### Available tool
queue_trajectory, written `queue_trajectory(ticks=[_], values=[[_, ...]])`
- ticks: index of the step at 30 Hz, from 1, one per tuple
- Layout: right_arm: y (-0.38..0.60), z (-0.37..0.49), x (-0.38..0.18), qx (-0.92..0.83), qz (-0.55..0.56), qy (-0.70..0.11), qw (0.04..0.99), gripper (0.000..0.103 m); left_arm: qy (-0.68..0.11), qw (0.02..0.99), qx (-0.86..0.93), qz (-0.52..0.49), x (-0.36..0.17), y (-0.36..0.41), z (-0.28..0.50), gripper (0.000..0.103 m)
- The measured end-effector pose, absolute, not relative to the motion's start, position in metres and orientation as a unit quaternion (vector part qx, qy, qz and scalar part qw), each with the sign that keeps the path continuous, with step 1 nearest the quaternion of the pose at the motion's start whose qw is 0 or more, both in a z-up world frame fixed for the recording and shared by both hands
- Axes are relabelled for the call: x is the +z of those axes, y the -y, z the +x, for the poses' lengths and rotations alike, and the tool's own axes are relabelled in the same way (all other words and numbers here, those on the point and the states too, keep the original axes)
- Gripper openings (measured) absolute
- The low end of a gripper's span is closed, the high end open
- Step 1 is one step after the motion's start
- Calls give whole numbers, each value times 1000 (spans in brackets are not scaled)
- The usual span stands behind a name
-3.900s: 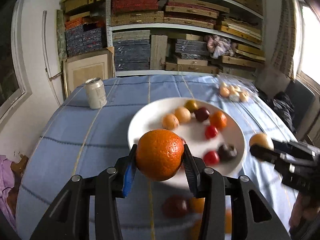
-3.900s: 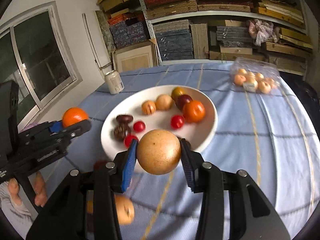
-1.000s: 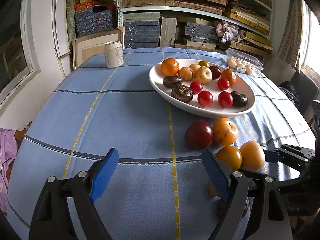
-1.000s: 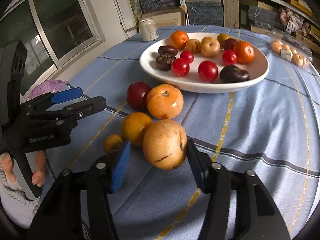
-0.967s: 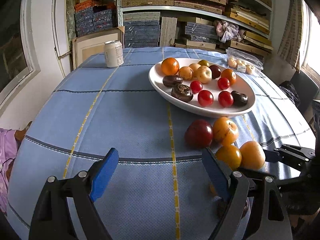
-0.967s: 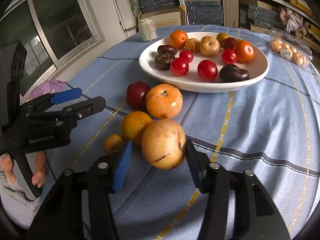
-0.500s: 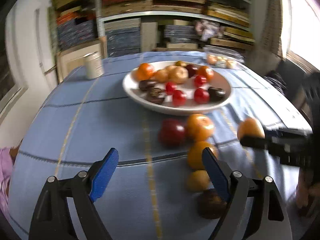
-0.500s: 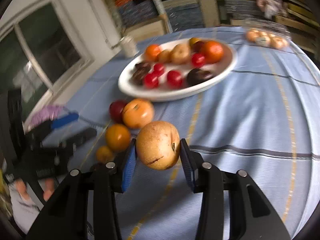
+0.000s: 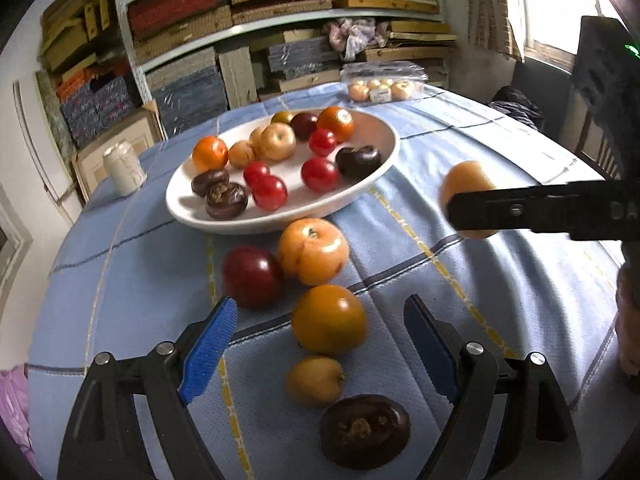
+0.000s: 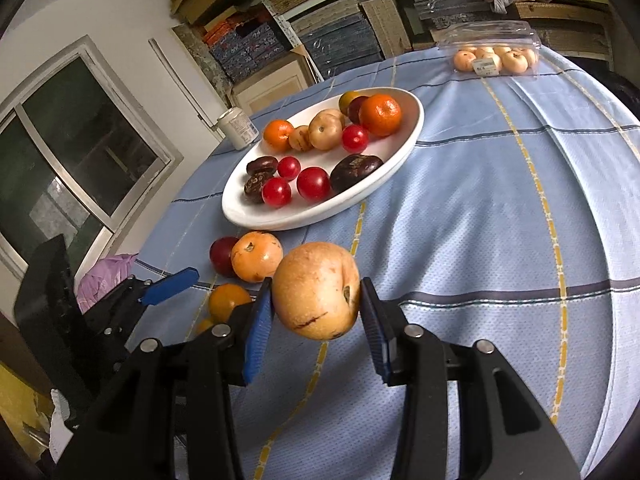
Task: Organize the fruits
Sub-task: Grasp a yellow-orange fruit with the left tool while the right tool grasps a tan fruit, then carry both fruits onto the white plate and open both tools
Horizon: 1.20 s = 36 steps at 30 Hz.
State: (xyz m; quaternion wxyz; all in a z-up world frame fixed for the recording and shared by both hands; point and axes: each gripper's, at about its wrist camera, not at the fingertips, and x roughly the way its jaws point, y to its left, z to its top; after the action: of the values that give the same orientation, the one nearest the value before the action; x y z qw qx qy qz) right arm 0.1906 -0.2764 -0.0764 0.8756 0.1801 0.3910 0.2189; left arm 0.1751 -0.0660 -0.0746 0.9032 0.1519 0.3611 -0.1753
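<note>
Clamped between the blue fingers (image 10: 259, 330) of the right gripper (image 10: 316, 326): a tan pear-like fruit (image 10: 317, 290), lifted clear of the desk (image 10: 480, 240), roughly round with no clear long axis, dark scar and a small pit facing the camera. Right gripper angled down and forward toward the white plate (image 10: 404, 148) of small fruits. Spread wide and empty: fingers (image 9: 208, 348) of the left gripper (image 9: 320, 350), tilted down over the blue checked cloth, straddling an orange fruit (image 9: 329, 319) without touching it. Nearer the camera, a small yellow fruit (image 9: 315, 380) and a dark brown fruit (image 9: 365, 431); beyond, a dark red fruit (image 9: 252, 276) touching an orange persimmon-like fruit (image 9: 313, 250), just beside the plate's rim.
</note>
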Motion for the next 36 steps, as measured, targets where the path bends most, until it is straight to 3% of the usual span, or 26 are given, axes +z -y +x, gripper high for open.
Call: queue_trajectory(ticks=[16,18,20,21,22,36], values=[[282,190,-76,218,195,-387,875,45,-397,898,-167,95,-80,49,193,86],[282,191,-77,214,192,-389,875,45,-402,895,-171,94,-81,51,193,75],[280,192,-81,214,188,-399,872,45,-423,882,-187,92,-87,55,196,49],[278,192,-82,216,185,-400,871,45,-421,882,-187,94,-87,56,195,48],[275,192,-82,217,179,-401,872,45,-420,883,-189,94,-87,57,195,41],[234,187,-85,265,118,-411,864,51,-397,899,-170,73,-74,37,190,39]])
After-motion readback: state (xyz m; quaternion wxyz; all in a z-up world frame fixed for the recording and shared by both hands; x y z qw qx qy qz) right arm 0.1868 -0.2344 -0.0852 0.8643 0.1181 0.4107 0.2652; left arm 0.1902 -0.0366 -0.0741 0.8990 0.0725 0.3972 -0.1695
